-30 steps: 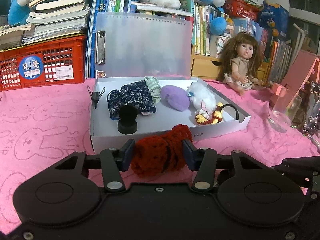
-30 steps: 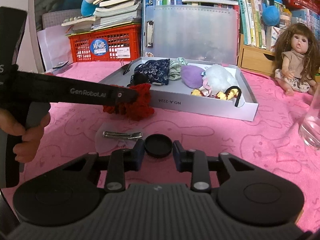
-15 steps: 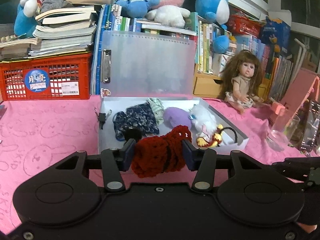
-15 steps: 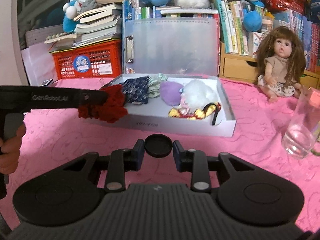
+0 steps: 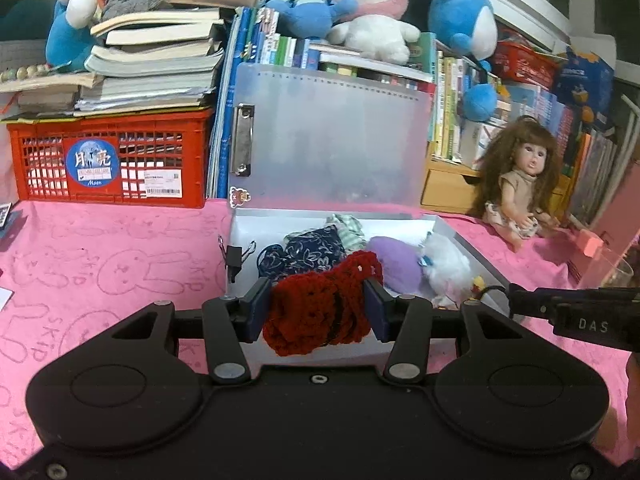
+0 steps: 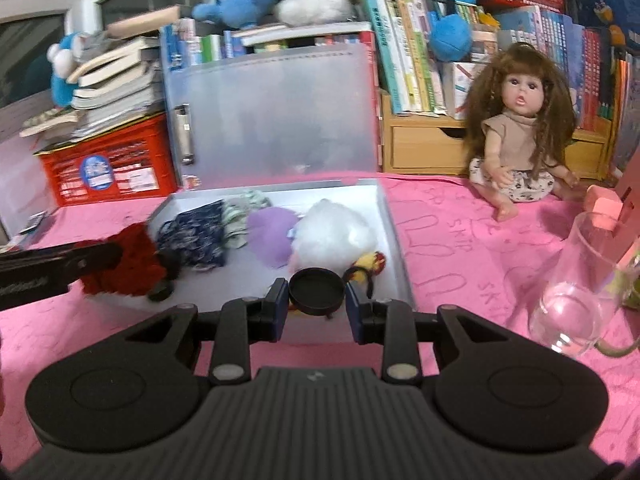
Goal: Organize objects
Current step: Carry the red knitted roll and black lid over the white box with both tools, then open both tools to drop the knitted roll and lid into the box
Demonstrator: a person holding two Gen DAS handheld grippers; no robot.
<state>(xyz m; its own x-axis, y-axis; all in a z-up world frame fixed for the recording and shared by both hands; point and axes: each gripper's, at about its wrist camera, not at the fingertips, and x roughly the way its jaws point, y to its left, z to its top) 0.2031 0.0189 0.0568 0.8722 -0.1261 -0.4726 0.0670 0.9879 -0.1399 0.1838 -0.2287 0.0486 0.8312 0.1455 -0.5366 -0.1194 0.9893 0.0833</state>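
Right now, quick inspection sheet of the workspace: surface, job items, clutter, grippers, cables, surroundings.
Surface: pink bunny-print cloth covers the table.
Job's things: open white shallow box holds a navy floral pouch, a purple soft pad and a white fluffy toy; red crocheted piece and black round lid are both gripped above the box's front edge.
Clutter: clear glass cup stands right of the box; black binder clip on its left wall.
Grippers: left gripper shut on the crochet; right gripper shut on the lid.
Cables: nothing seen.
Surroundings: red plastic crate under stacked books; long-haired doll; plush toys over bookshelves.
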